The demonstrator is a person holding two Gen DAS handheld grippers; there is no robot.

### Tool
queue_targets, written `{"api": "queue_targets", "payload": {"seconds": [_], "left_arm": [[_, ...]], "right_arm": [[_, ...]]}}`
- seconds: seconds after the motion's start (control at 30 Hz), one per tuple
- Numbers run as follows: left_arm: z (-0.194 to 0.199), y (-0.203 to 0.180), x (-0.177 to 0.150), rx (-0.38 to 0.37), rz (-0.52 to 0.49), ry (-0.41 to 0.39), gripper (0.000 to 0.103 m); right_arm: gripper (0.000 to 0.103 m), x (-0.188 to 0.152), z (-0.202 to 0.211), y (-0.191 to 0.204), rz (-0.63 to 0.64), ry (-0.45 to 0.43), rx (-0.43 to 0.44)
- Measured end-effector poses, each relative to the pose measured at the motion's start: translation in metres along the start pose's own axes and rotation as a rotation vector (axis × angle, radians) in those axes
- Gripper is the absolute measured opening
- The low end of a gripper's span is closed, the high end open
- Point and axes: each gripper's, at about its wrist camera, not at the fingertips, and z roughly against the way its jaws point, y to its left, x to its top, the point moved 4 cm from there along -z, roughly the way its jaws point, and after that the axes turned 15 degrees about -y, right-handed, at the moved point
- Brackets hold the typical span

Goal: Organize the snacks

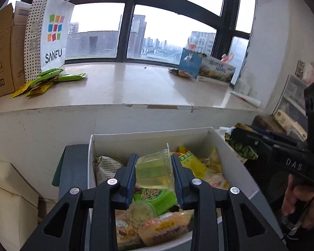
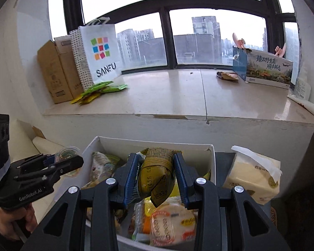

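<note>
Windowsill behind | left gripper (image 1: 153, 172) jaws pinch clear jelly cup (image 1: 153, 170) | right gripper (image 2: 155, 177) – crumpled olive-gold packet (image 2: 157, 177)

We count two grippers, the left (image 1: 153, 175) and the right (image 2: 156, 175), each closed on one snack: a clear jelly cup (image 1: 153, 170) and an olive packet (image 2: 157, 173). One white box (image 2: 157, 143) of snacks, too jumbled to count. On the sill: one shopping bag (image 2: 98, 52), two cardboard boxes (image 2: 52, 71), one printed carton (image 2: 269, 70); beside the box, one tissue pack (image 2: 251, 177).
</note>
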Motion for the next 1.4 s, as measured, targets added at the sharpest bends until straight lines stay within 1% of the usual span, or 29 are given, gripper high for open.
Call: {"api": "queue_targets", "payload": {"seconds": [0.03,0.07,0.1,0.13,0.17,0.23,0.3,0.43,0.5,0.6,0.63,0.7,0.73,0.8,0.87,0.97,1.03,1.1,1.17,1.23,1.3,1.4], "left_arm": [[-0.006,0.000,-0.001,0.006,-0.011,0.011,0.036],[-0.012,0.001,-0.003,0.007,-0.014,0.031,0.044],[-0.019,0.004,-0.005,0.013,0.003,0.067,0.057],[-0.021,0.006,-0.009,0.023,0.022,0.088,0.091],[-0.022,0.010,-0.010,0.034,0.039,0.088,0.103],[-0.022,0.011,-0.013,0.043,0.024,0.094,0.103],[-0.021,0.009,-0.016,0.042,0.005,0.097,0.103],[-0.012,0.002,-0.014,0.044,-0.029,0.081,0.103],[-0.001,-0.002,-0.008,0.071,-0.053,0.044,0.103],[0.027,-0.009,0.003,0.138,-0.099,-0.054,0.103],[0.038,-0.014,0.005,0.143,-0.114,-0.087,0.103],[0.050,-0.020,0.003,0.114,-0.113,-0.093,0.103],[0.058,-0.025,0.001,0.101,-0.115,-0.096,0.103],[0.073,-0.030,-0.004,0.094,-0.127,-0.117,0.103],[0.086,-0.033,-0.010,0.090,-0.113,-0.115,0.103],[0.110,-0.038,-0.019,0.057,-0.066,-0.114,0.103],[0.129,-0.044,-0.026,0.038,-0.049,-0.111,0.103],[0.147,-0.054,-0.034,0.033,-0.084,-0.102,0.103],[0.166,-0.064,-0.041,0.010,-0.118,-0.098,0.103],[0.183,-0.068,-0.047,0.002,-0.106,-0.101,0.103],[0.200,-0.071,-0.052,-0.010,-0.088,-0.110,0.103],[0.225,-0.077,-0.060,0.003,-0.073,-0.125,0.103]], "right_arm": [[0.041,0.001,-0.005,-0.002,-0.001,0.001,-0.014],[0.049,0.002,-0.008,-0.003,-0.004,-0.005,-0.021],[0.084,0.003,-0.010,-0.004,-0.007,-0.013,-0.018],[0.101,0.003,-0.012,-0.005,-0.013,-0.015,-0.016],[0.103,0.002,-0.012,-0.006,-0.018,-0.021,-0.024],[0.103,0.001,-0.010,-0.007,0.008,-0.023,-0.053],[0.103,-0.001,-0.007,-0.008,0.038,-0.060,-0.100],[0.103,-0.006,-0.006,-0.013,0.021,-0.047,-0.125],[0.103,-0.007,-0.003,-0.014,0.017,-0.045,-0.128],[0.103,-0.004,0.013,-0.007,0.078,-0.086,-0.167],[0.103,-0.004,0.021,-0.004,0.099,-0.106,-0.181],[0.103,-0.004,0.037,0.004,0.126,-0.128,-0.203],[0.103,-0.004,0.046,0.007,0.125,-0.140,-0.204],[0.103,-0.003,0.063,0.013,0.112,-0.168,-0.177],[0.103,-0.003,0.085,0.018,0.089,-0.199,-0.160],[0.103,-0.006,0.118,0.028,0.107,-0.223,-0.198],[0.103,-0.012,0.145,0.040,0.129,-0.255,-0.170],[0.103,-0.018,0.168,0.049,0.139,-0.285,-0.136],[0.103,-0.024,0.182,0.054,0.135,-0.265,-0.112],[0.103,-0.034,0.198,0.055,0.119,-0.227,-0.126],[0.103,-0.044,0.216,0.057,0.097,-0.236,-0.109],[0.103,-0.060,0.241,0.056,0.054,-0.221,-0.099]]}}
